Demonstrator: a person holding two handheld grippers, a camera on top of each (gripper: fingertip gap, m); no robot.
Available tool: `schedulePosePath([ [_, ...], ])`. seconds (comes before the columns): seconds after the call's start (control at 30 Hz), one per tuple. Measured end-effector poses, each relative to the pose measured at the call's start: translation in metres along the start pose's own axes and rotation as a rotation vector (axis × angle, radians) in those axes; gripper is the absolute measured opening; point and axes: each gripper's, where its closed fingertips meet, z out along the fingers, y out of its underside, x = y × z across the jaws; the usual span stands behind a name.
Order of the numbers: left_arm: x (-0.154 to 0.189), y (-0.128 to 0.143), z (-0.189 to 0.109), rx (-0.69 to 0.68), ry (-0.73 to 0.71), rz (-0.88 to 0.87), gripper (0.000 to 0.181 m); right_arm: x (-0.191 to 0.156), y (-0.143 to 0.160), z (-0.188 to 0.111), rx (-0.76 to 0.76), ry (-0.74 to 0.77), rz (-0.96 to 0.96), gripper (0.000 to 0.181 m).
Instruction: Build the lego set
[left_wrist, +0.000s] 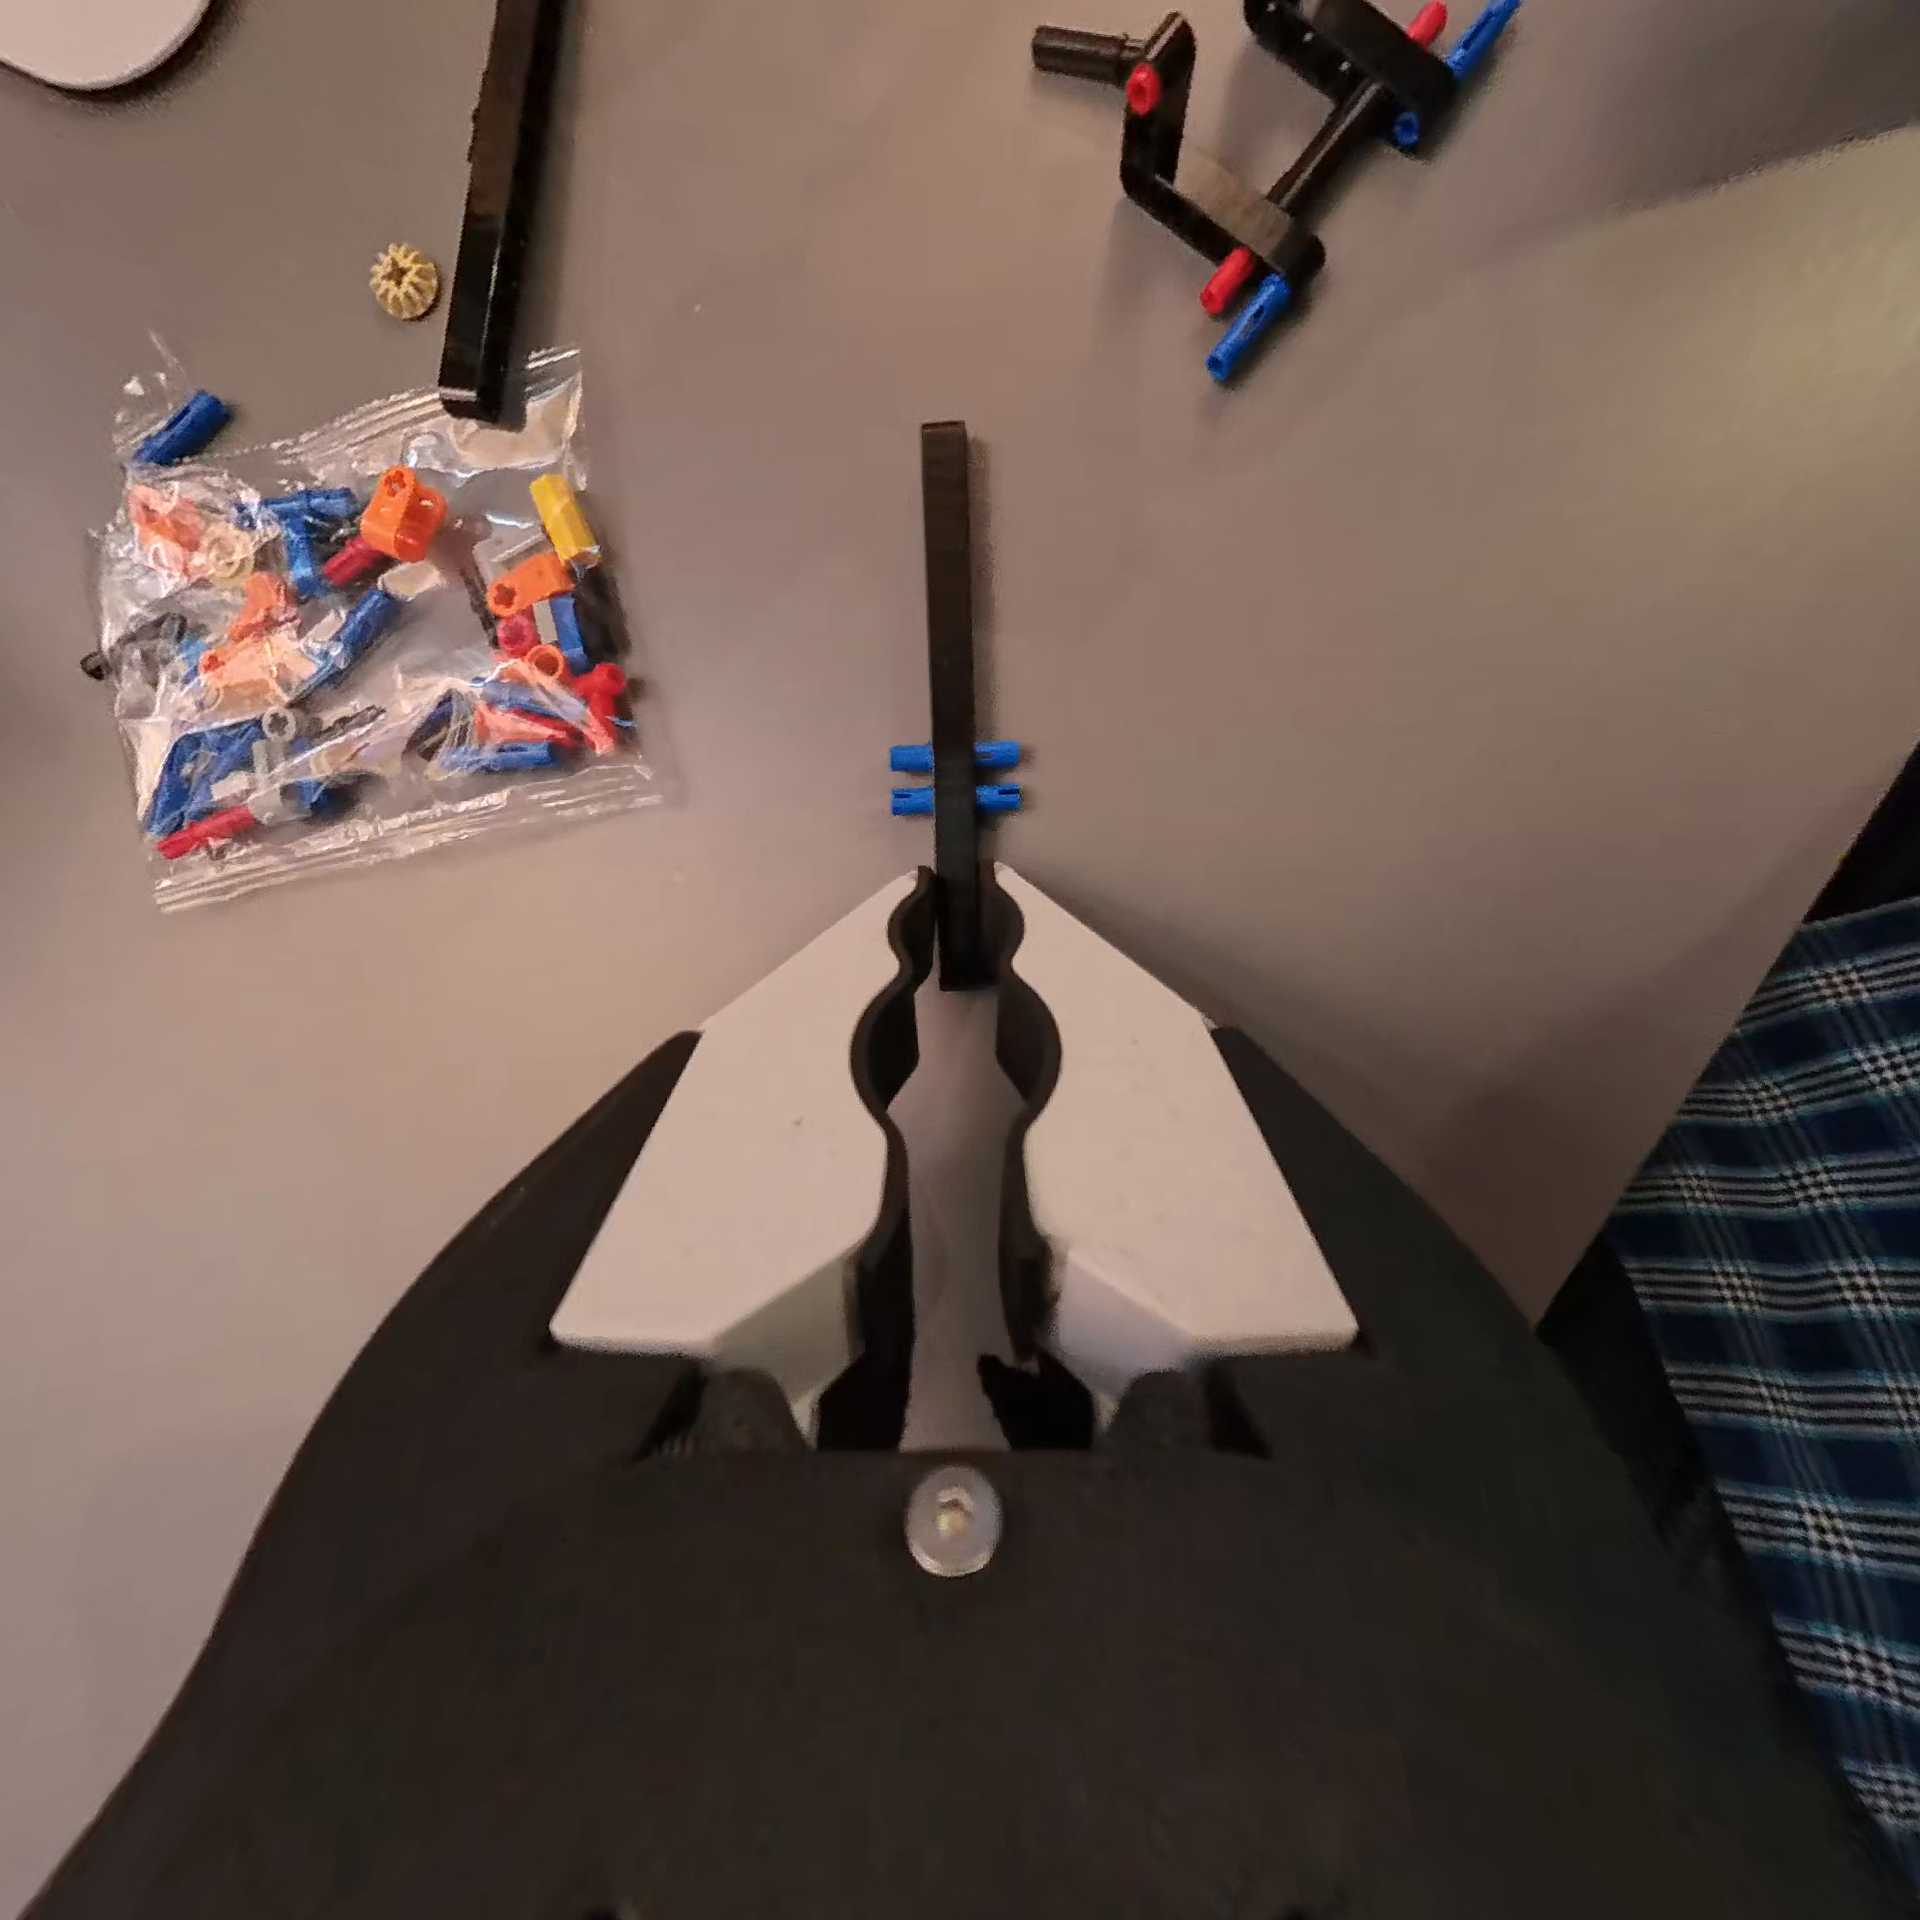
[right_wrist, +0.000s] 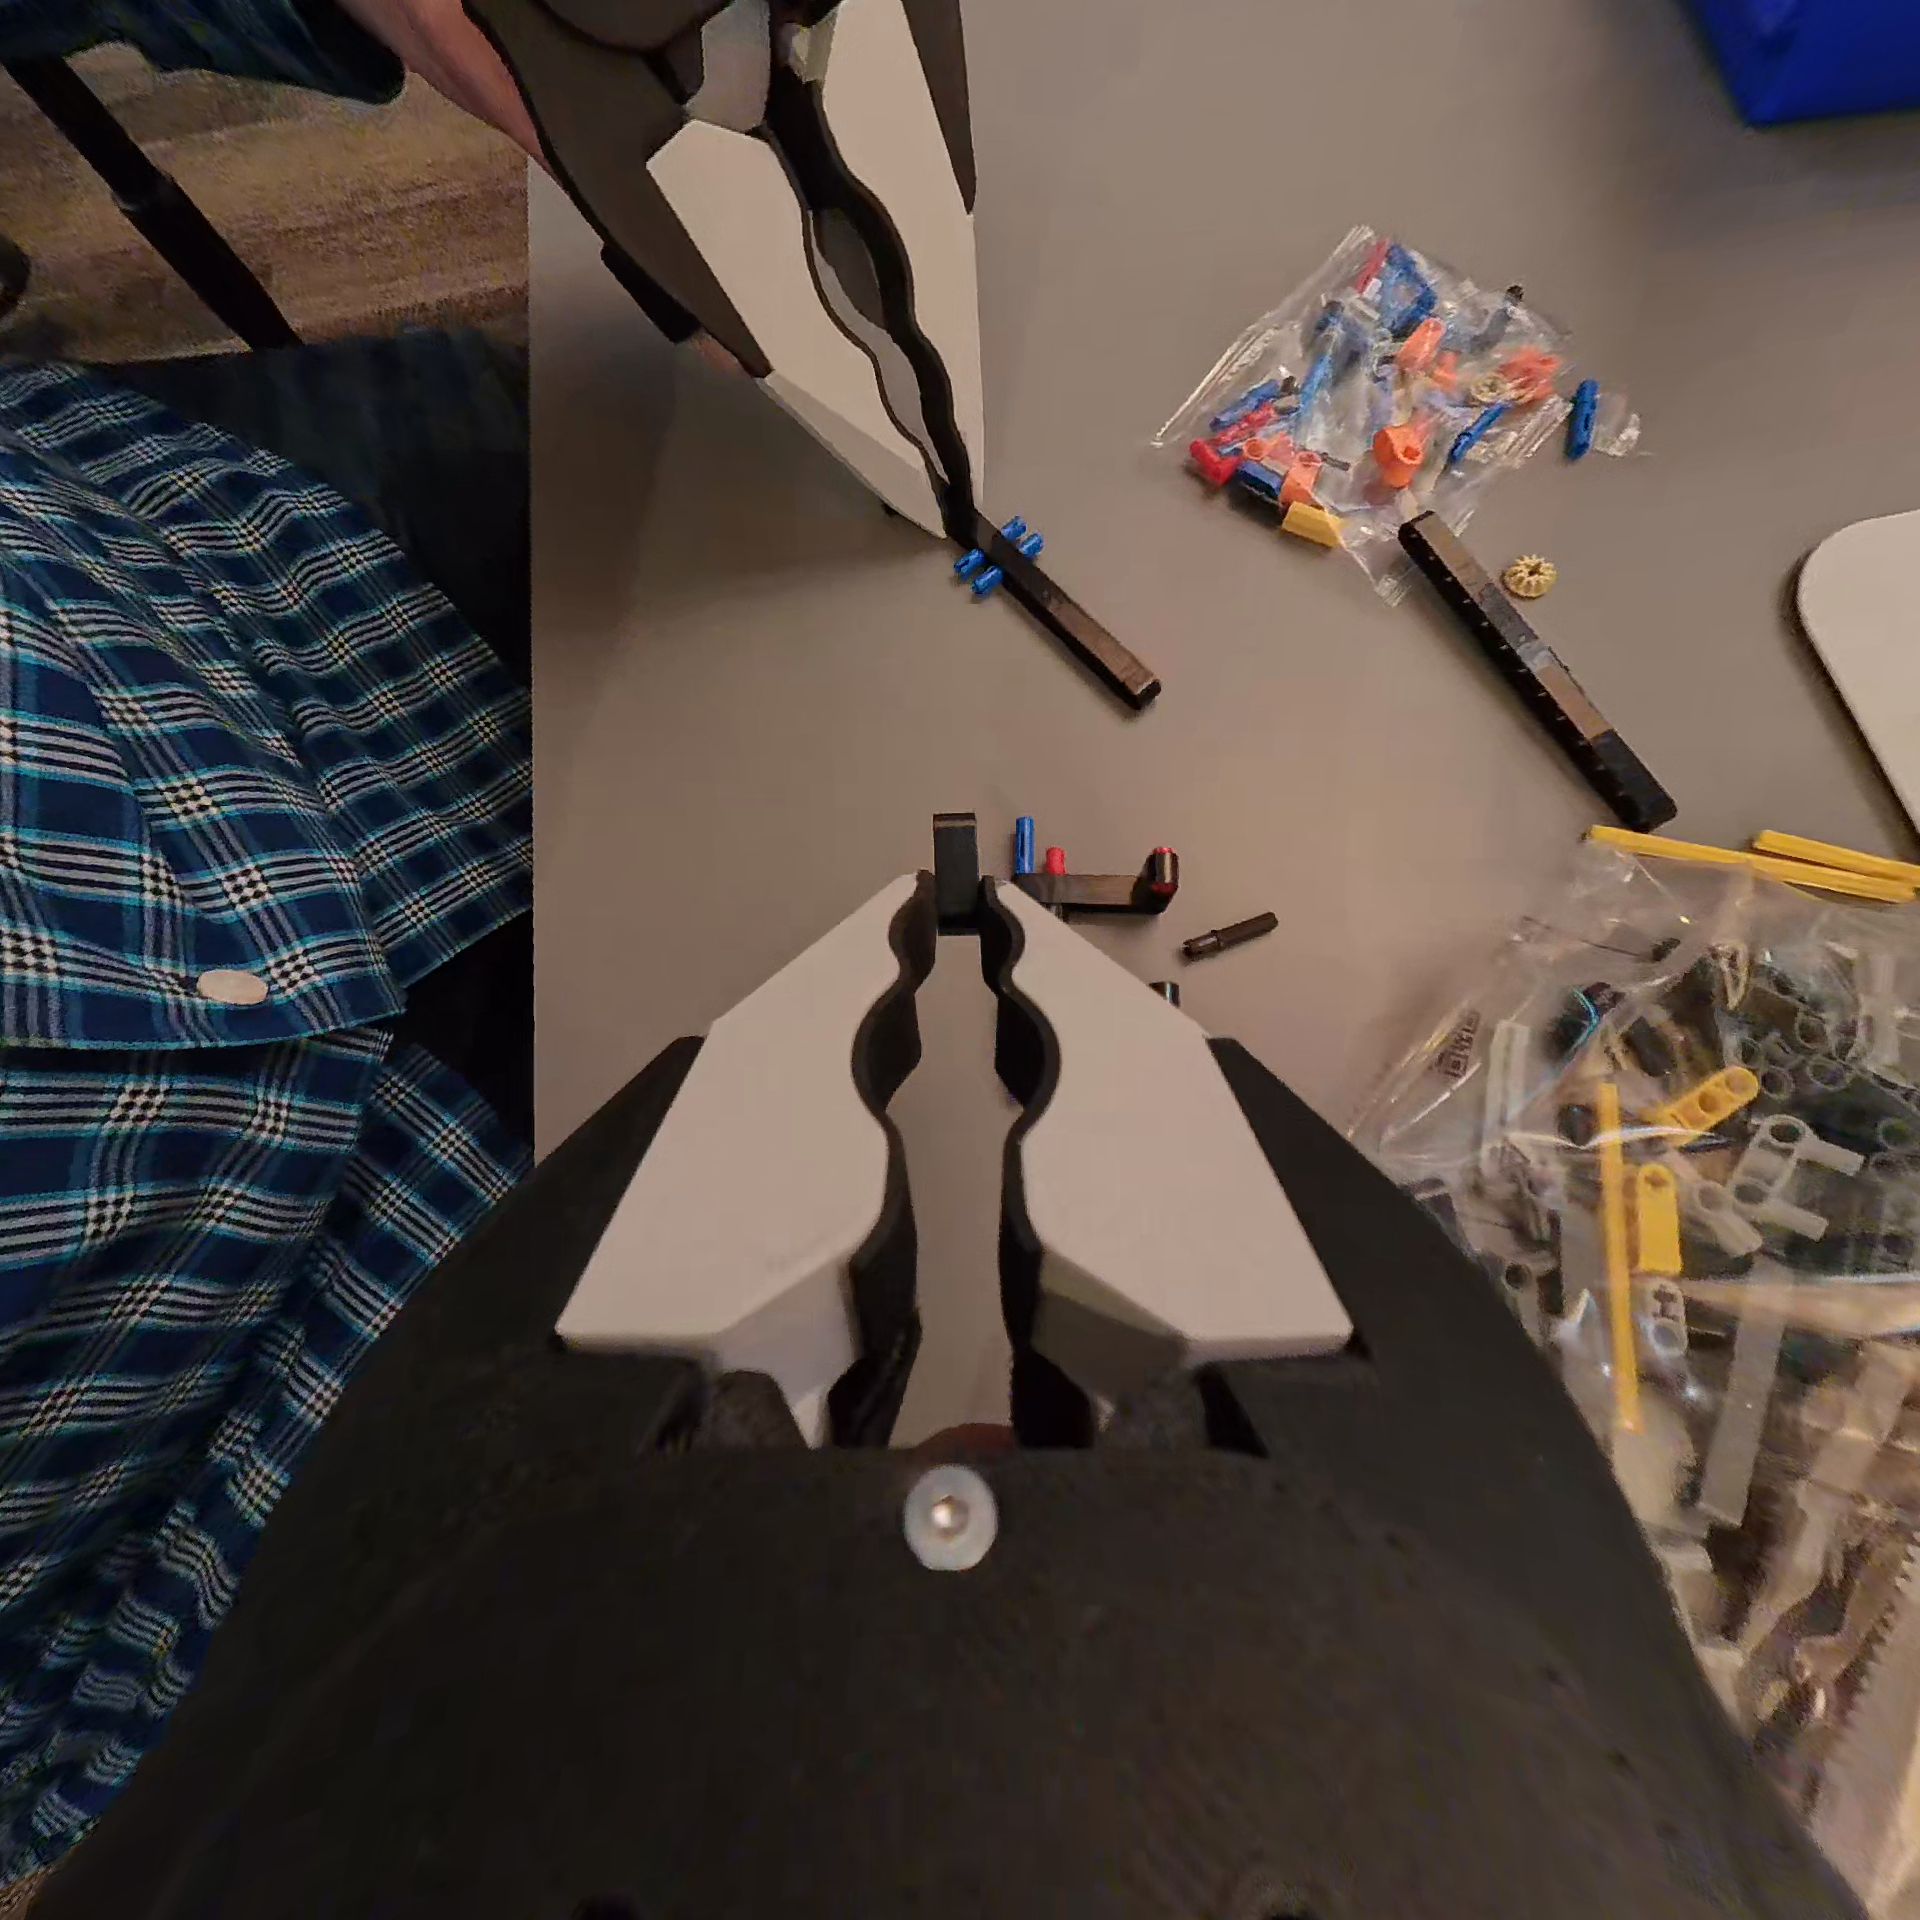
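Left claw, right claw: black bodies, white wedge fingers, wavy black pads, silver screw; blue plaid shirt.

Dim warm light, soft shadows, wide-angle edge distortion, blurred corners

L wrist: down, close to table | R wrist: same | shared: pin beam, small-parts bag

surface: grey table | floor: brownish, maybe carpet | dark chair legs
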Motion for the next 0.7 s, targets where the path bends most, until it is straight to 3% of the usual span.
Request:
schedulePosePath([
  [0.2,0.006,-0.005,0.002,0.001,0.035,0.115,0.005,-0.005,-0.006,0.008,-0.011,-0.018,-0.004,0.005],
  [0.33,0.004,-0.006,0.000,0.004,0.028,0.107,0.029,-0.005,-0.010,0.012,-0.015,-0.019,-0.007,0.005],
  [0.43,0.008,-0.005,-0.001,0.026,0.053,0.071,0.033,-0.005,-0.011,0.015,-0.017,-0.019,-0.010,0.005],
  [0.53,0.011,-0.004,0.000,0.037,0.075,0.042,0.029,-0.005,-0.012,0.016,-0.018,-0.020,-0.011,0.005],
  [0.7,0.013,-0.008,0.003,0.028,0.098,0.041,0.006,-0.006,-0.012,0.017,-0.011,-0.026,-0.004,0.005],
])
